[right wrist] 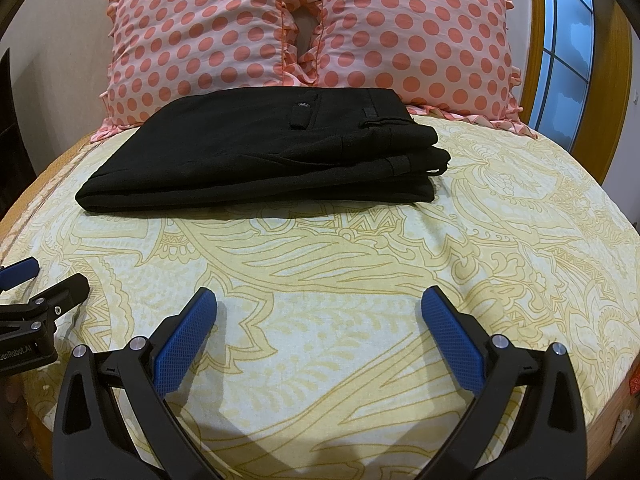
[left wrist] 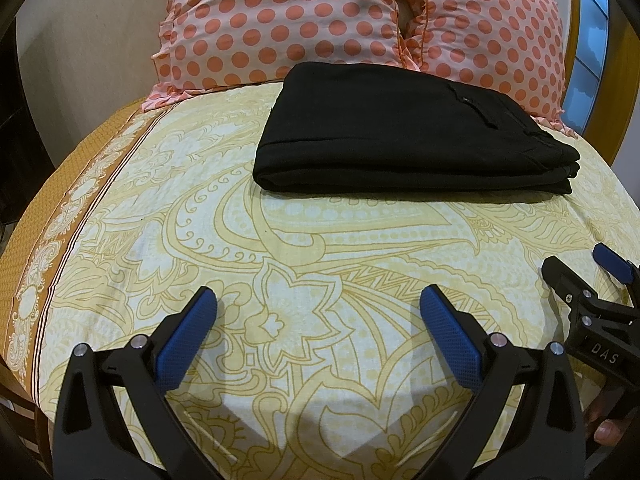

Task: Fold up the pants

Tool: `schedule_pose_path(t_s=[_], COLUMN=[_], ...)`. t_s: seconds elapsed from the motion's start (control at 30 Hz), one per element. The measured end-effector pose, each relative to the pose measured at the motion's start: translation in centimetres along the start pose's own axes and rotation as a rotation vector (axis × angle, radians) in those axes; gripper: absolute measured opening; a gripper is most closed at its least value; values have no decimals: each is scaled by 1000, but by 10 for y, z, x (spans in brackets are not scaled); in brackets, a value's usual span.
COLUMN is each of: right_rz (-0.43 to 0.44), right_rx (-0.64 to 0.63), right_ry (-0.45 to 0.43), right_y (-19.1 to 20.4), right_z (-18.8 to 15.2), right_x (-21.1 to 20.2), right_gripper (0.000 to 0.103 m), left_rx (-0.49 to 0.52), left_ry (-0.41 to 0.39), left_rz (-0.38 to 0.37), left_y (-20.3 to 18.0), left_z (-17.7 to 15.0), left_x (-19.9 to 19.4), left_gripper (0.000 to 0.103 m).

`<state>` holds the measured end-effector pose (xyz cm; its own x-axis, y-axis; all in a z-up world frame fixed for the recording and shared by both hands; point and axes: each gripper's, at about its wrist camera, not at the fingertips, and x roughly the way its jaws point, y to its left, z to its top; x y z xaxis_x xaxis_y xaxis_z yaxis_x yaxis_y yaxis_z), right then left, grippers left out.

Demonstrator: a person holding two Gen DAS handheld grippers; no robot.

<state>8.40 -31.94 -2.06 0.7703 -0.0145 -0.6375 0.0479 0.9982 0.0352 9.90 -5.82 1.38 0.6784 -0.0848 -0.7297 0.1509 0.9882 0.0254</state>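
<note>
Pants [left wrist: 404, 128], one black pair folded into a layered stack, lie on the patterned bedsheet [left wrist: 280, 248] well ahead of both sets of fingers. Two polka-dot pillows [right wrist: 304, 28] stand behind. Left gripper [left wrist: 318, 312] and right gripper [right wrist: 319, 312] are both spread wide, holding nothing.

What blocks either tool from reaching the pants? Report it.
Nothing visible. Only bare yellow patterned bedsheet lies between the open right tool, the open left tool and the folded black fabric pants, which sit in front of the polka-dot pillows.
</note>
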Motion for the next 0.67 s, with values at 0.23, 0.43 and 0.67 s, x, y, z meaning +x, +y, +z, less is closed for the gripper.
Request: schedule_pose_path(t_s=[0.23, 0.43, 0.67], right_rz=[0, -1, -1], right_rx=[0, 1, 1], right_ry=[0, 0, 0], right_y=[0, 0, 0], right_z=[0, 0, 0], right_x=[0, 0, 0], right_gripper=[102, 102, 102], left_rx=[-1, 2, 11], left_ry=[4, 0, -19], left_rz=[4, 2, -6], left_y=[-1, 0, 0], left_z=[-1, -1, -3], left_x=[0, 0, -2], left_gripper=[101, 101, 101])
